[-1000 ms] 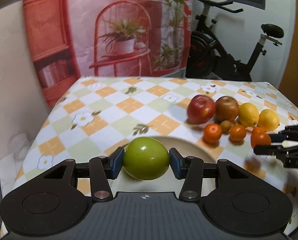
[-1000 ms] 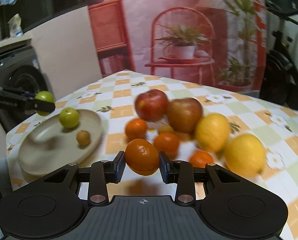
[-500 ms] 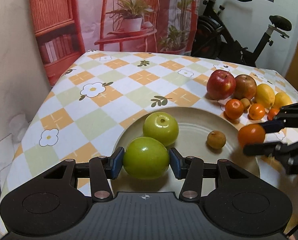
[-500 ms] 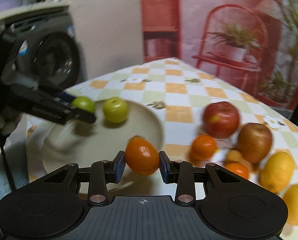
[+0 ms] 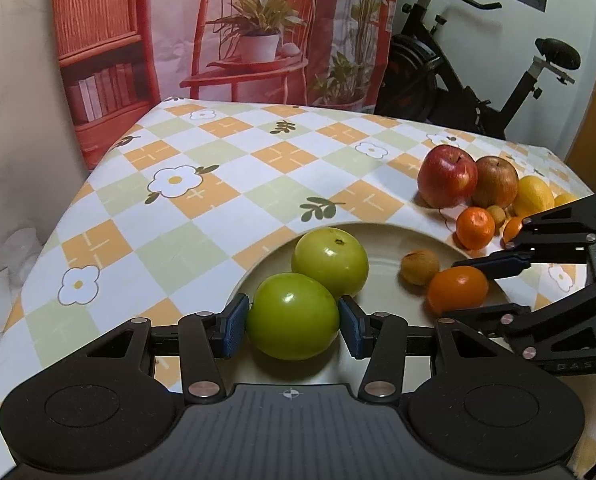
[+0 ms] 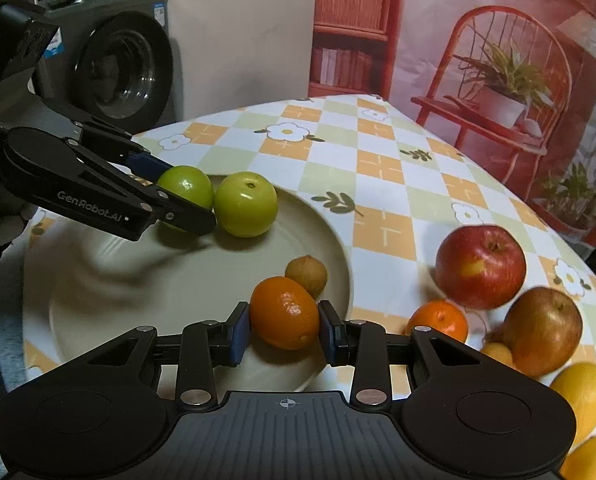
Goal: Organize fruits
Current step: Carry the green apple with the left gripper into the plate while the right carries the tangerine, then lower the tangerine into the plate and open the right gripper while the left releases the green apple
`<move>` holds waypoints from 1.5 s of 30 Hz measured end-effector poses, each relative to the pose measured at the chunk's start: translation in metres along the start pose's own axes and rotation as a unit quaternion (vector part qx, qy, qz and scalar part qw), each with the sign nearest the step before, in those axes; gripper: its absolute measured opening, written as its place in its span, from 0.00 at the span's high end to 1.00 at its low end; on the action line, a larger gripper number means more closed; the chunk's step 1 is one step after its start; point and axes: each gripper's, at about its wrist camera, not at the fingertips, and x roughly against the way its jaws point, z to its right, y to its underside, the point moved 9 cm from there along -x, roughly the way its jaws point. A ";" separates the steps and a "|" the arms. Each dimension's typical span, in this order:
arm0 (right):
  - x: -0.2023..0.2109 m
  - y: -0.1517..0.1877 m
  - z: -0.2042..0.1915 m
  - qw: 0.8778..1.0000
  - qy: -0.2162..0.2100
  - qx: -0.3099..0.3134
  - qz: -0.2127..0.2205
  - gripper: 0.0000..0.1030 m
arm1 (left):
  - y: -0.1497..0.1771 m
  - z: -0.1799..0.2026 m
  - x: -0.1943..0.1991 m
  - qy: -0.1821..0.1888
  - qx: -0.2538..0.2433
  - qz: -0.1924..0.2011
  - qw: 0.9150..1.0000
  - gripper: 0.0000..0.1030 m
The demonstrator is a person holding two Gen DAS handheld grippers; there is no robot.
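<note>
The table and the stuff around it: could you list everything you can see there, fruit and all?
plate: one, beige, on the table's near left part
green fruits: two, one loose on the plate, one held over it
brown fruit: one, small, on the plate
oranges: one held over the plate, at least two on the cloth
apples: two, red, on the cloth right of the plate
lemons: two, yellow, far right
tablecloth: one, orange, green and white checks with flowers
backdrop: one, printed red chair and plant
exercise bike: one, black, behind
washing machine: one, grey, at left
left gripper: black, shut on a green fruit
right gripper: black, shut on an orange
</note>
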 end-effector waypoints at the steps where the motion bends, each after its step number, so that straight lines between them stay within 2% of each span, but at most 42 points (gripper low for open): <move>1: -0.003 -0.001 0.000 1.000 0.001 0.004 0.000 0.68 | -0.001 0.000 -0.001 0.002 0.001 0.000 1.000 0.50; 13: -0.007 -0.004 0.002 1.000 0.004 0.008 0.011 0.68 | -0.003 0.003 -0.010 0.013 0.003 -0.006 1.000 0.50; 19: -0.001 -0.001 0.003 1.000 0.002 -0.002 0.020 0.68 | -0.007 0.000 -0.005 0.006 0.016 -0.002 1.000 0.50; 45: 0.025 0.003 0.010 0.998 0.016 -0.021 0.058 0.68 | -0.013 0.005 0.011 -0.019 0.012 0.012 1.000 0.49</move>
